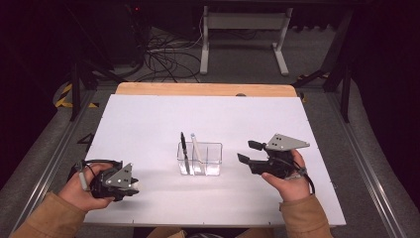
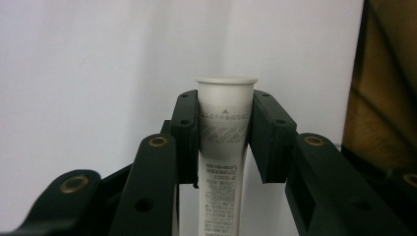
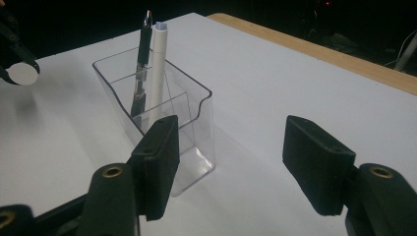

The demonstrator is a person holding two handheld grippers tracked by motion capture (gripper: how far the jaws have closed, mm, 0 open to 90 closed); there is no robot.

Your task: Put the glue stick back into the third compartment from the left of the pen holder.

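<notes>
The tube is showing smooth white plastic with a soft sheen and grey print. The fingers gripping it are looking like matt black rubbery pads, fixed with brass-coloured rivets. The holder is gleaming as clear, glossy plastic. The desk is looking matt white and smooth, with a bare wood edge running along its far side.
</notes>
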